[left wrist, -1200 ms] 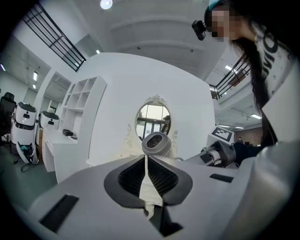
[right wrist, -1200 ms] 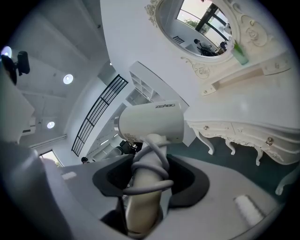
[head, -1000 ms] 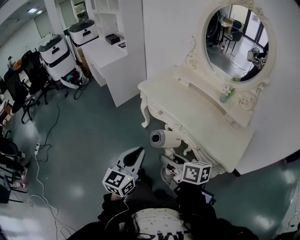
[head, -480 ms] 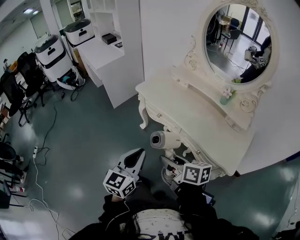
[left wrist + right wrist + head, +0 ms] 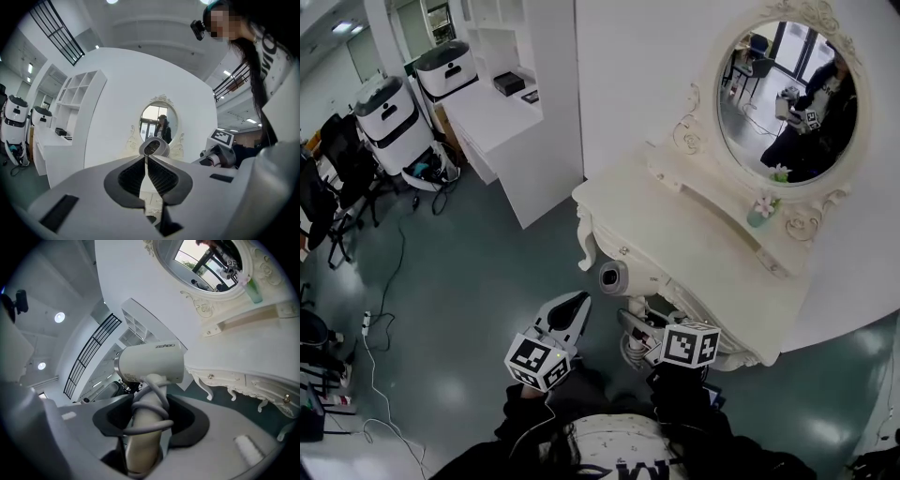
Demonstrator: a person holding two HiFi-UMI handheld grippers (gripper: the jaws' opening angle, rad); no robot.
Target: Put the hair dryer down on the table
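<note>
A white hair dryer (image 5: 616, 277) stands upright in my right gripper (image 5: 633, 326), which is shut on its cord-wrapped handle (image 5: 144, 427). Its barrel (image 5: 152, 363) lies crosswise above the jaws. In the head view the dryer hangs in the air just off the front edge of the white dressing table (image 5: 694, 246), near its left corner. The tabletop (image 5: 255, 345) shows at the right of the right gripper view. My left gripper (image 5: 573, 307) is held to the left of the dryer, shut and empty. The dryer's round end (image 5: 153, 147) shows just beyond the left gripper's (image 5: 146, 160) tips.
An oval mirror (image 5: 787, 98) rises behind the dressing table, with a small green vase (image 5: 758, 212) on its back shelf. A white desk with shelves (image 5: 502, 112) and white machines (image 5: 384, 117) stand at the back left. Cables (image 5: 380, 314) lie on the green floor.
Both grippers and the dryer have come closer to the dressing table. The table's left corner now sits right by the dryer. Neither gripper's jaws have changed.
</note>
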